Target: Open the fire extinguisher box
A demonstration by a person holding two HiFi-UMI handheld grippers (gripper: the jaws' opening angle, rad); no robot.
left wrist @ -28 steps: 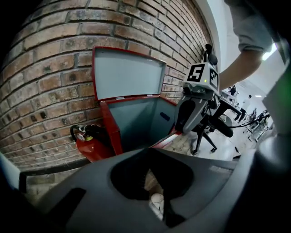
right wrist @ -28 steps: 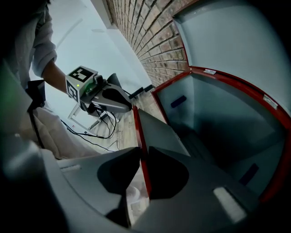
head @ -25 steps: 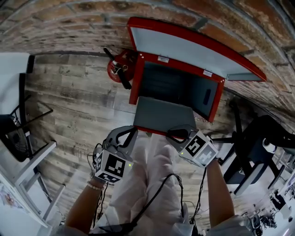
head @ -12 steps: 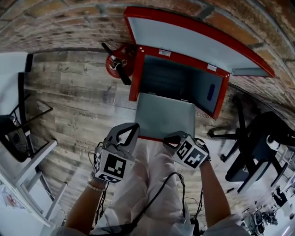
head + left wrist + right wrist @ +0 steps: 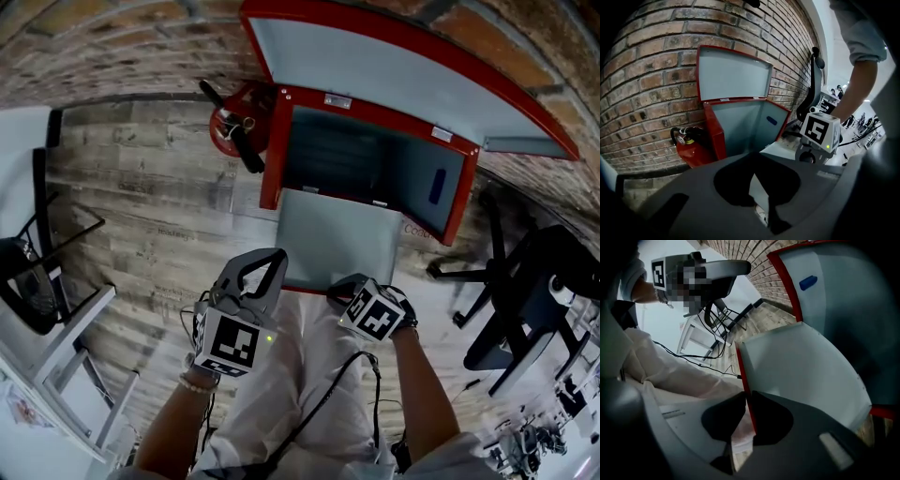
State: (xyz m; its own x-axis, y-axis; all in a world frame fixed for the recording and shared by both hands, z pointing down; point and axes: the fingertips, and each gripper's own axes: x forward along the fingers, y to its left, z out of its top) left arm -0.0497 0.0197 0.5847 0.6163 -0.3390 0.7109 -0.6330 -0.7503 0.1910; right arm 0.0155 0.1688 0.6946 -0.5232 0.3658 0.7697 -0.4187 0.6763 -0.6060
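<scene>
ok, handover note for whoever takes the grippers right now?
Right gripper: fingers have just been closing, clamped on the red edge of the front door.
Left gripper: fingers together, empty, beside the door.
Box stands against the brick wall. Top lid is raised, front door swung down towards the person. Extinguisher stands outside, left of the box.
Left to do: probably ease the door fully down, then release.

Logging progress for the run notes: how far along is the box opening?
Done: top lid stands raised. In hand: right gripper, whose jaws have just been closing on the red edge of the front panel, which is swung outward from the box. The left gripper is shut, holding nothing. Left: probably lower the panel fully and release.
</scene>
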